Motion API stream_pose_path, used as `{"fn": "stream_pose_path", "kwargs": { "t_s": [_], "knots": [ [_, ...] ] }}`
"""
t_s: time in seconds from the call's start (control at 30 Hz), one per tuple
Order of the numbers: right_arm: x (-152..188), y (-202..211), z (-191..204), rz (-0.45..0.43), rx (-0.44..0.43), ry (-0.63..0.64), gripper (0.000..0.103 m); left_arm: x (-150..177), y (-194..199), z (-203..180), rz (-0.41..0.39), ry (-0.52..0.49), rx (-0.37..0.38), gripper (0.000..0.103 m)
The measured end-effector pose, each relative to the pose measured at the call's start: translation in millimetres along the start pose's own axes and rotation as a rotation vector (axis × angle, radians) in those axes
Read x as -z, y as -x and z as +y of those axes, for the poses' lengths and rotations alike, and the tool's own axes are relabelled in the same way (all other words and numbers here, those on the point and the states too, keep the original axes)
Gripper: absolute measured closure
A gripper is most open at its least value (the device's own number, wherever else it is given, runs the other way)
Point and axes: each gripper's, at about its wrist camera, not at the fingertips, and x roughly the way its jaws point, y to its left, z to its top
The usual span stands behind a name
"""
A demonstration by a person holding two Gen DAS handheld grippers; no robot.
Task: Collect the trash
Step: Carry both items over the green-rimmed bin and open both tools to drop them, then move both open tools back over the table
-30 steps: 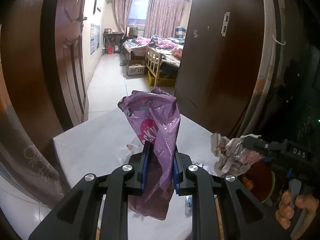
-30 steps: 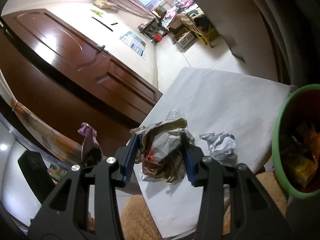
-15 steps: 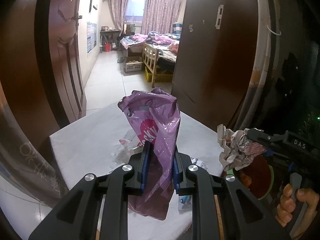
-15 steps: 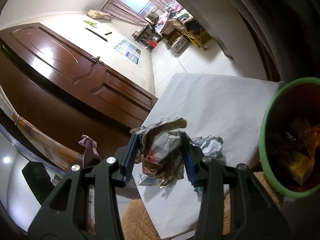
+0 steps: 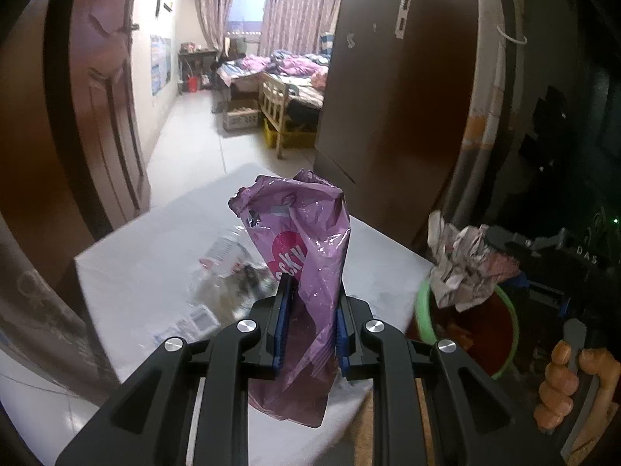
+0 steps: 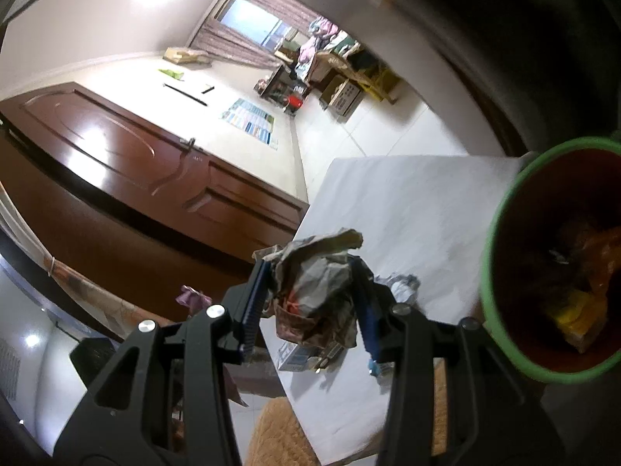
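My left gripper [image 5: 310, 303] is shut on a purple plastic bag [image 5: 302, 256] and holds it above the white table [image 5: 155, 256]. My right gripper [image 6: 310, 291] is shut on a crumpled grey paper wad [image 6: 318, 287]; in the left wrist view that wad [image 5: 462, 268] hangs over the rim of a green-rimmed brown bin [image 5: 504, 318]. The bin [image 6: 493, 256] stands at the table's right edge and holds yellow and orange trash. A crushed clear plastic bottle [image 5: 229, 264] and small wrappers [image 5: 194, 318] lie on the table. A crumpled paper ball [image 6: 403, 285] lies behind the right gripper.
A brown door [image 5: 104, 108] stands open at left, a dark wardrobe [image 5: 396, 97] at right. A tiled floor leads to a bed [image 5: 287, 73] and wooden chair [image 5: 275, 116]. A tan woven seat [image 6: 279, 431] sits below the table's near edge.
Both grippers moved right toward the bin, still holding their trash. The right gripper's wad is now over the bin's rim, and the bin looms larger in the right wrist view.
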Motion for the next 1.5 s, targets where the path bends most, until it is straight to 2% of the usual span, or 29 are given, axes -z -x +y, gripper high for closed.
{"fn": "stream_pose_path", "kwargs": {
  "t_s": [0.17,0.3,0.63,0.73,0.8,0.83,0.87,0.93,1.0,1.5],
  "knots": [
    [-12.6,29.9,-18.6,-0.068,0.035,-0.029,0.061,7.9,-18.8,-29.0,0.060,-0.021,0.076,0.086],
    [-22.0,56.1,-44.6,-0.129,0.091,-0.081,0.061,13.4,-37.8,-64.9,0.118,-0.075,0.158,0.086],
    [-32.6,98.8,-86.5,-0.218,0.207,-0.144,0.060,5.9,-81.0,-144.5,0.178,-0.126,0.309,0.084],
    [-33.5,106.6,-88.1,-0.240,0.250,-0.140,0.057,6.8,-85.5,-160.5,0.177,-0.149,0.332,0.077],
    [-33.3,110.8,-89.0,-0.252,0.282,-0.135,0.054,7.4,-86.6,-171.7,0.177,-0.175,0.347,0.058],
    [-33.1,111.5,-89.7,-0.256,0.292,-0.137,0.048,8.2,-84.8,-175.8,0.165,-0.183,0.345,0.040],
    [-32.6,112.6,-90.2,-0.262,0.302,-0.142,0.044,7.6,-82.9,-176.5,0.151,-0.183,0.346,0.033],
    [-31.5,113.4,-88.8,-0.272,0.321,-0.142,0.034,8.4,-76.5,-177.0,0.124,-0.187,0.343,0.031],
    [-30.2,114.8,-88.4,-0.265,0.346,-0.128,0.032,8.1,-71.5,-174.9,0.115,-0.206,0.329,0.027],
    [-20.7,54.4,-31.4,-0.122,0.306,0.007,0.027,-10.9,-35.1,-93.0,0.003,-0.099,0.217,0.024]
  ]
}}
